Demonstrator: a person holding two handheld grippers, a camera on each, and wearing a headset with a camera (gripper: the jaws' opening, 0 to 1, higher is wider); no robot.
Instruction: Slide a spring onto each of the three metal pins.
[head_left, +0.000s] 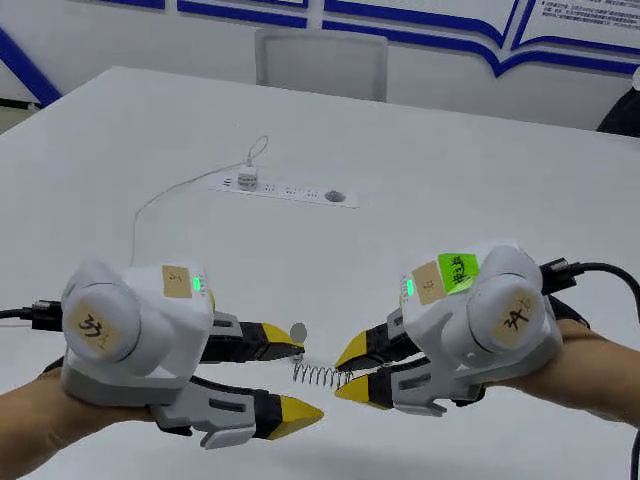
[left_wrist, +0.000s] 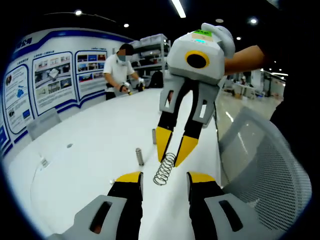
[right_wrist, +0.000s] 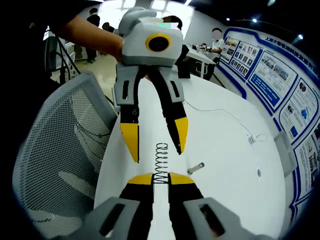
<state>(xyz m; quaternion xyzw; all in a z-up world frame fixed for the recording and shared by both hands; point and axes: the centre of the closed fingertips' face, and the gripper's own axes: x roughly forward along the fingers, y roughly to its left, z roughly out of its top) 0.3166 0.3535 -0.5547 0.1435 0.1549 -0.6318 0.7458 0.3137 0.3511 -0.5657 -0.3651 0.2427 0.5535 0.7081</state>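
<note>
A coiled silver wire spring (head_left: 318, 374) hangs just above the white table (head_left: 420, 220), stretched level between the two grippers. The right gripper (head_left: 350, 372), with its yellow-tipped black jaws, clenches one end of the spring, and in the right gripper view that end sits pinched between the two tips. The left gripper (head_left: 300, 380) has its jaws released and spread wide; the spring's free end lies in the gap between them, apart from both tips. A short silver metal pin (head_left: 298, 331) stands on the table just beyond the spring, near the left gripper's upper jaw. A white power strip (head_left: 285, 188) lies well beyond the spring.
</note>
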